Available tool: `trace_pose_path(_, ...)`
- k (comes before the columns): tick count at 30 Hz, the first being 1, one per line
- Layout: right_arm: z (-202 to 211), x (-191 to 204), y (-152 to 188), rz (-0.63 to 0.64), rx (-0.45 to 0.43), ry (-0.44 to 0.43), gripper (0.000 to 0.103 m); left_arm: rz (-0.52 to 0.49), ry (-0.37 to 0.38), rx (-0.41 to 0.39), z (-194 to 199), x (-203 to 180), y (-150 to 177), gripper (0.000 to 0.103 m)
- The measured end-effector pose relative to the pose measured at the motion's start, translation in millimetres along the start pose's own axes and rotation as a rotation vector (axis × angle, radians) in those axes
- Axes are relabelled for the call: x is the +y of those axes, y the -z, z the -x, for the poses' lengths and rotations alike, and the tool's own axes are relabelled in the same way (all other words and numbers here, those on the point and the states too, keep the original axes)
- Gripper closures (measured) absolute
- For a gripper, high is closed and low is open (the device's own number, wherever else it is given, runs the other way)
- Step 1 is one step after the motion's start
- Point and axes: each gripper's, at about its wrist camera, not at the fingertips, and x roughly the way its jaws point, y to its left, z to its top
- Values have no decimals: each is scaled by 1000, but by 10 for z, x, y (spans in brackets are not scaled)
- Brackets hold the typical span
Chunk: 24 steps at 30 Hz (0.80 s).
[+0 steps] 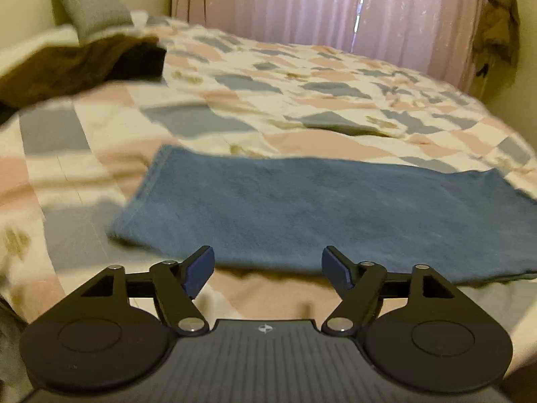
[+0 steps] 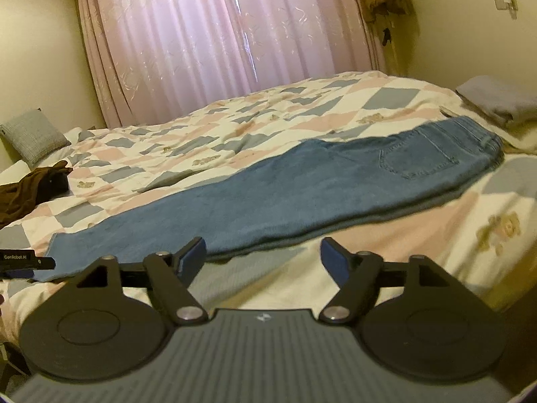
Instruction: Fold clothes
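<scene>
Jeans (image 2: 302, 188) flat on quilt (image 2: 302, 107), just ahead of both spread, empty tongs: left (image 1: 267, 270), right (image 2: 262, 262).

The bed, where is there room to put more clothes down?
Free quilt lies between the jeans and the pink curtain, and a strip between the jeans and the near bed edge. Crowded: the brown garment and grey pillow at one end, the folded grey pile at the other.

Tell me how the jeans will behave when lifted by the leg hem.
The jeans lie flat and limp on the quilt, so they will probably drape and sag. Denim looks thick, likely heavyish. The long legs may trail.
</scene>
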Motion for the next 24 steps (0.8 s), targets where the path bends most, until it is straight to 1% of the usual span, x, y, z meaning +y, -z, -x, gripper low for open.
trace_pose_path(2,25,-7,47,5,16,0,24,111,41,19,-43,239,86,28)
trace_pose_path(4,8,-24,80,9,31,11,24,269,66,24,-109,554,155,29)
trace_pose_path(6,-56,-51,94,2,53,18,24,435,93,1,-169,850,202,29)
trace_pose_path(7,-99,-63,95,-2,65,21,24,500,101,-11,-204,963,220,29)
trace_pose_path(10,-294,-70,57,3,101,30,24,642,118,-32,-355,1172,256,29)
trace_pose_path(13,-508,-25,-18,18,123,34,24,737,117,-53,-531,1276,279,29)
trace_pose_path(16,-687,57,-97,37,139,27,24,780,89,-58,-677,1345,252,29)
trace_pose_path(17,-749,89,-122,45,146,23,24,807,92,-70,-687,1370,248,29)
trace_pose_path(20,-924,182,-198,67,162,9,24,895,146,-136,-658,1487,223,29)
trace_pose_path(24,-1139,308,-279,96,183,-9,24,926,202,-153,-660,1565,174,28)
